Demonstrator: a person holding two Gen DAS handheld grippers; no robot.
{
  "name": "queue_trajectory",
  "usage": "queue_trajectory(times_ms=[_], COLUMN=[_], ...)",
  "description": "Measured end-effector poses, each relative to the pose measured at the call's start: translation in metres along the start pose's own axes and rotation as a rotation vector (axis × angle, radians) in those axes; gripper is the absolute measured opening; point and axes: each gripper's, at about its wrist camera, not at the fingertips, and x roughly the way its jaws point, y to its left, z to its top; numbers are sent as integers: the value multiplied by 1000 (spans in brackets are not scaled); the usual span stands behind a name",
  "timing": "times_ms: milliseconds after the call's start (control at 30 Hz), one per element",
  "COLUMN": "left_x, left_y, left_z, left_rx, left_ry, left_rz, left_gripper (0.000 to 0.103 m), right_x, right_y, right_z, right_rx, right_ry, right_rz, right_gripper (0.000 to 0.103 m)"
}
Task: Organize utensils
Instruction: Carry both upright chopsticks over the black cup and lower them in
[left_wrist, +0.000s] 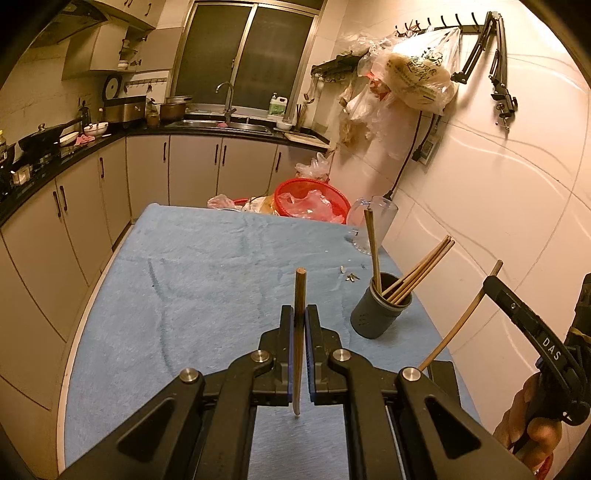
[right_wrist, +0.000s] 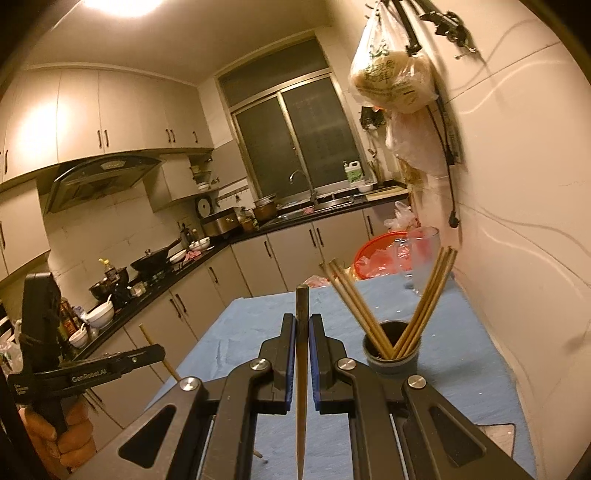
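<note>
My left gripper (left_wrist: 300, 314) is shut on a brown chopstick (left_wrist: 299, 291) that stands nearly upright between its blue pads. My right gripper (right_wrist: 302, 321) is likewise shut on a second chopstick (right_wrist: 302, 306). A dark grey utensil cup (left_wrist: 380, 314) holding several chopsticks stands on the blue cloth to the right of the left gripper; in the right wrist view the cup (right_wrist: 393, 356) sits just right of and beyond my right gripper. The right gripper (left_wrist: 496, 286) with its chopstick shows at the left view's right edge, and the left gripper (right_wrist: 157, 352) shows low left in the right view.
A clear glass mug (left_wrist: 376, 214) stands at the far right of the table (left_wrist: 207, 266). Behind it sits a red basket (left_wrist: 314, 197) with plastic bags. A tiled wall (left_wrist: 498, 206) runs close along the right. Kitchen cabinets and counter lie to the left.
</note>
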Motion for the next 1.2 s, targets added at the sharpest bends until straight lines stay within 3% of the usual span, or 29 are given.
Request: queue_trajectory(times_ms=[467, 1200], left_x=[1, 6], left_y=[-16, -74], left_z=[8, 55], left_rx=[25, 100], left_ry=[1, -42], left_rz=[-17, -92], left_gripper=[6, 6], right_x=[-15, -36], right_y=[-24, -56], right_z=[8, 43], right_rx=[40, 59], right_ry=[-33, -105], right_rz=[-38, -90], right_gripper=[8, 8])
